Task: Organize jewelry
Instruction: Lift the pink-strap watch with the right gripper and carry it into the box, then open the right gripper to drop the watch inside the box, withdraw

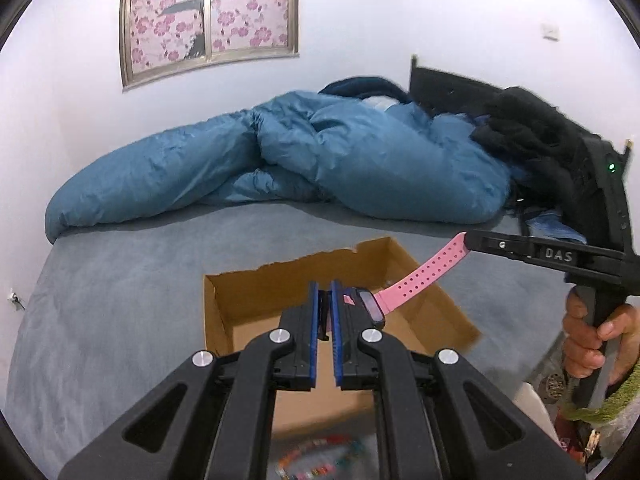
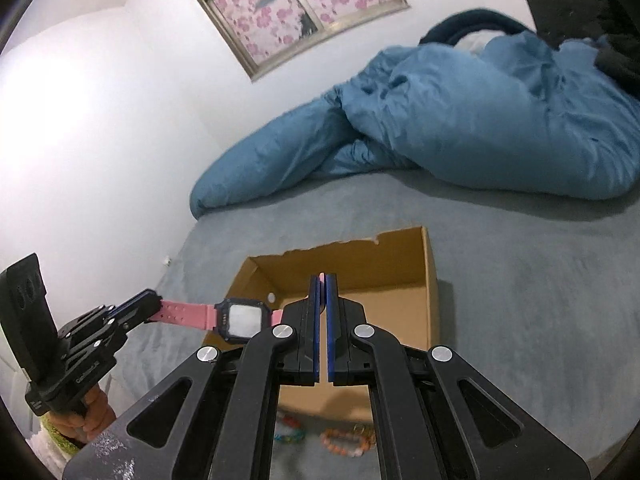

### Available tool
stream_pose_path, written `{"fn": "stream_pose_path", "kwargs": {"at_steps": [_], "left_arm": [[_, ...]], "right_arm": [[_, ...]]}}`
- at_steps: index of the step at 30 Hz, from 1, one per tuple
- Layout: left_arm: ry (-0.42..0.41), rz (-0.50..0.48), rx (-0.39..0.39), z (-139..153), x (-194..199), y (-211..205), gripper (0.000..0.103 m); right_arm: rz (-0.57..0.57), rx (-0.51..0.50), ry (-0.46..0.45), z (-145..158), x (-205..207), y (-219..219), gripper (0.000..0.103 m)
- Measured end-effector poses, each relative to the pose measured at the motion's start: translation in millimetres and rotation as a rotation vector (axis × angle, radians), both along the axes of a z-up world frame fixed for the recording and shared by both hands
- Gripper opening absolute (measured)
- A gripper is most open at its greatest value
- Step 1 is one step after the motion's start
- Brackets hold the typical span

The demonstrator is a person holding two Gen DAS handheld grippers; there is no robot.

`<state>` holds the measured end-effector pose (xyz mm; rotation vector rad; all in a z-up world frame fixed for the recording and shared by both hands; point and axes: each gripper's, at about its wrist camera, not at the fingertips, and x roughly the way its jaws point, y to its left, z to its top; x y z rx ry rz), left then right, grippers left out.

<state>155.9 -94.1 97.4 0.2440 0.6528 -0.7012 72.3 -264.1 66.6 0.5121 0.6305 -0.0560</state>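
A pink-strapped watch [image 2: 242, 318] with a black square face hangs stretched over the open cardboard box [image 2: 400, 280]. My left gripper [image 1: 325, 286] is shut on one strap end, with the watch face [image 1: 370, 304] just to the right of its fingers. My right gripper [image 2: 322, 278] is shut on the other strap end, and a sliver of pink shows between its pads. In the left wrist view the right gripper [image 1: 468, 240] pinches the perforated strap. The right wrist view shows the left gripper [image 2: 156, 308] at the left. Bead bracelets [image 2: 348, 442] lie on the bed in front of the box.
The box [image 1: 240, 300] sits on a grey bed sheet [image 1: 120, 300]. A crumpled blue duvet [image 1: 280, 160] and dark clothes [image 1: 532, 132] fill the far side by the wall. A hand [image 1: 588, 340] grips the right handle. Blurred bracelets [image 1: 316, 456] lie close below.
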Motion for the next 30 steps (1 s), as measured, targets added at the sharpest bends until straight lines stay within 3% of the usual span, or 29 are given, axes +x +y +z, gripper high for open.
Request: {"fn": "stream_pose_path", "kwargs": {"at_steps": [5,11,14,24,27,29,30], "left_arm": [[0.090,0.031,0.080,-35.2,64.7,-30.6,0.005],[0.177,0.051,0.220,-89.2,111.9,-56.0,0.005],[0.211,0.057,0.287,-114.2,127.9,-62.1,0.005],[0.256,0.072,0.375,-145.2,153.9,-74.9,0.006],[0.254,0.084,0.400,-149.4,153.8,-75.0,0.008],[0.237,0.097,0.379,-143.5,153.6,-71.7,0.020],[0.233,0.101,0.369,-140.9,153.4,-70.3,0.024]], "right_arm": [[0.023,-0.014,0.121,-23.2,56.9,-11.3,0.001],[0.040,-0.020,0.302,-64.9,112.9,-15.4,0.001],[0.045,-0.039,0.351,-77.9,127.4,-14.4,0.001],[0.049,-0.120,0.442,-98.9,140.1,-10.2,0.001],[0.050,-0.134,0.468,-101.7,145.8,-12.7,0.006],[0.044,-0.138,0.470,-99.0,144.9,-14.1,0.008],[0.041,-0.138,0.463,-96.4,142.2,-15.6,0.015]]}}
